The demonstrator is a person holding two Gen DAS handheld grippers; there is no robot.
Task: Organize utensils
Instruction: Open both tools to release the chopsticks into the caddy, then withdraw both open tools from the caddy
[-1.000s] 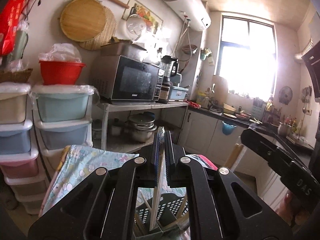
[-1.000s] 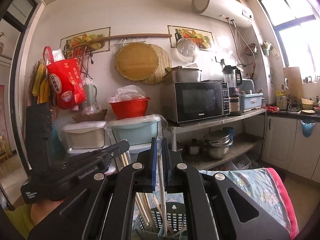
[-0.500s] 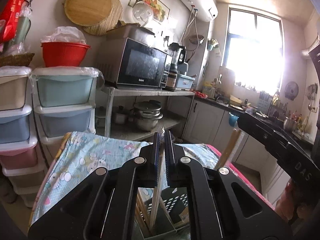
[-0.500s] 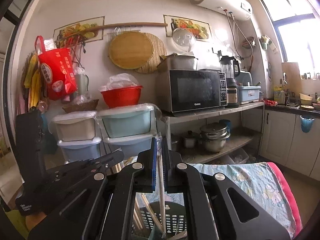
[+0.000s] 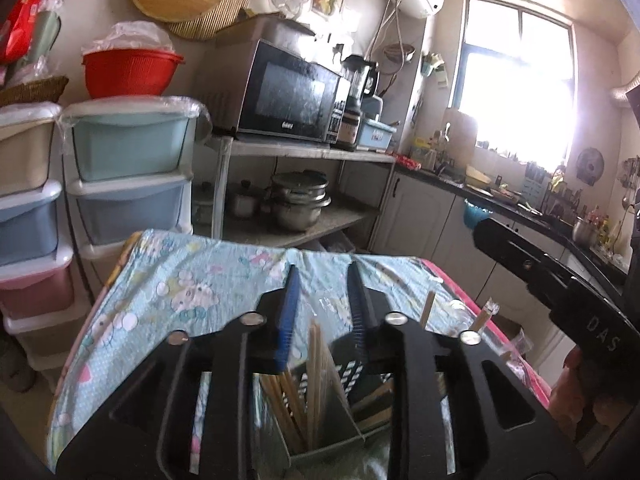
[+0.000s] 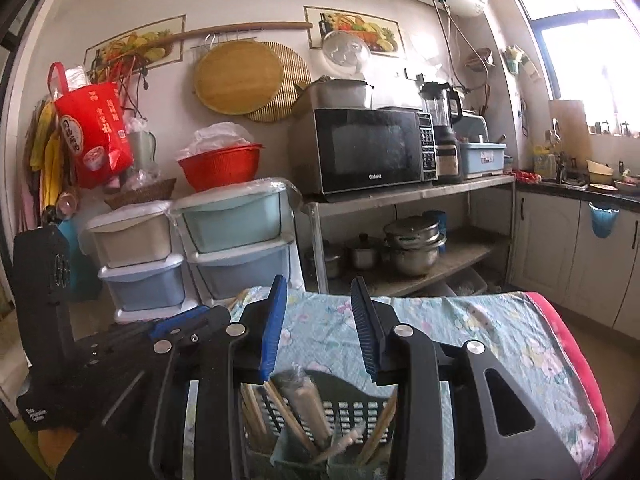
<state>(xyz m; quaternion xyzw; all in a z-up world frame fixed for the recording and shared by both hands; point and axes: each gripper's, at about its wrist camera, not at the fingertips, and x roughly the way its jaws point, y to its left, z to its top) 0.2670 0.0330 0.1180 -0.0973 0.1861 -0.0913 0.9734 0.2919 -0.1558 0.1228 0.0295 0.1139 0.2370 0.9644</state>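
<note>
A dark green slotted utensil holder (image 5: 340, 412) (image 6: 344, 412) stands on the cloth-covered table, right under both grippers. Several wooden chopsticks (image 5: 316, 364) (image 6: 288, 408) stand in its compartments, some in clear wrappers. My left gripper (image 5: 322, 300) is open and empty just above the holder. My right gripper (image 6: 318, 320) is open and empty above the holder too. The right gripper's body (image 5: 560, 292) shows at the right of the left wrist view, and the left gripper's body (image 6: 120, 344) at the left of the right wrist view.
A light blue patterned cloth (image 5: 180, 280) (image 6: 500, 332) with a pink edge covers the table. Stacked plastic drawers (image 6: 232, 240) stand behind, with a red bowl (image 6: 220, 168) on top. A metal shelf holds a microwave (image 6: 368, 148) and pots (image 6: 412, 244). Kitchen counter (image 5: 500, 196) at right.
Both grippers have opened and let go of their chopsticks, which now stand in the holder. Both views have tilted downward toward the table.
</note>
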